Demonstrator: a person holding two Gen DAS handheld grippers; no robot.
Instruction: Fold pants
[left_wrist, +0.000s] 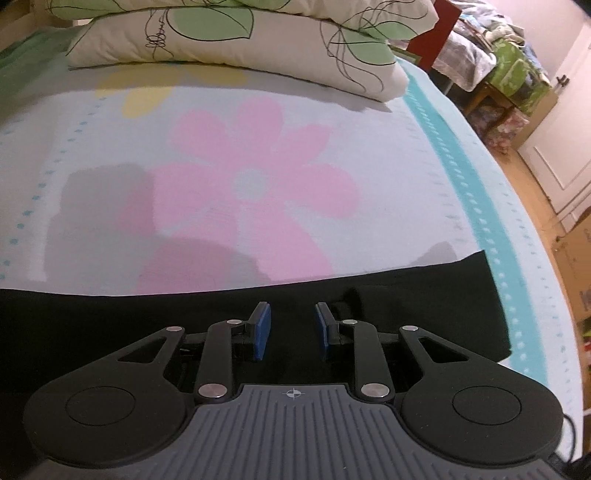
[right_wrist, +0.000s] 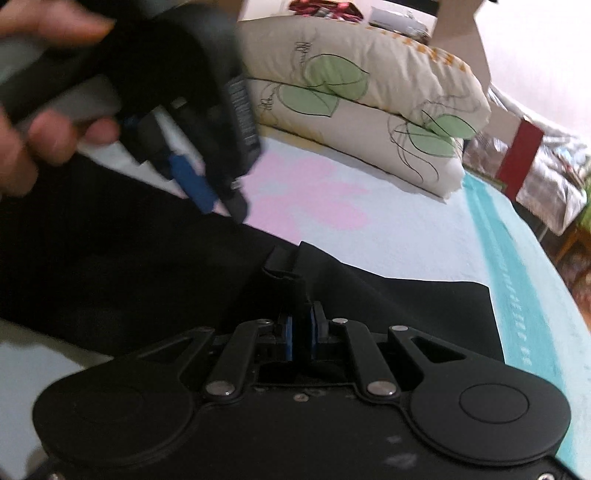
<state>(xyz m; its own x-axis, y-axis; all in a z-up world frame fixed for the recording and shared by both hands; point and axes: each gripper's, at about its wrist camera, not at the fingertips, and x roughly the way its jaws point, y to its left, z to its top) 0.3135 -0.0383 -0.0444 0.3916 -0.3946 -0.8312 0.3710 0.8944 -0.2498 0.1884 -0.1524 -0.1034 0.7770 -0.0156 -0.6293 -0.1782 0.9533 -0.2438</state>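
Black pants (left_wrist: 406, 306) lie across the near part of the bed, their right edge close to the teal stripe. My left gripper (left_wrist: 291, 326) hovers over them, open, its blue pads (left_wrist: 261, 330) apart with only flat cloth showing beneath. In the right wrist view, a raised ridge of the pants (right_wrist: 284, 269) runs into my right gripper (right_wrist: 301, 338), whose pads are shut on the black cloth. The left gripper (right_wrist: 218, 192) appears blurred at upper left there, held by a hand (right_wrist: 44, 133) just above the pants' far edge.
The flowered bed sheet (left_wrist: 255, 166) stretches beyond the pants to two stacked leaf-print pillows (left_wrist: 236, 40) at the head. A teal stripe (left_wrist: 454, 170) marks the bed's right side. Past it are wooden floor, a white door (left_wrist: 561, 122) and cluttered furniture (left_wrist: 509, 70).
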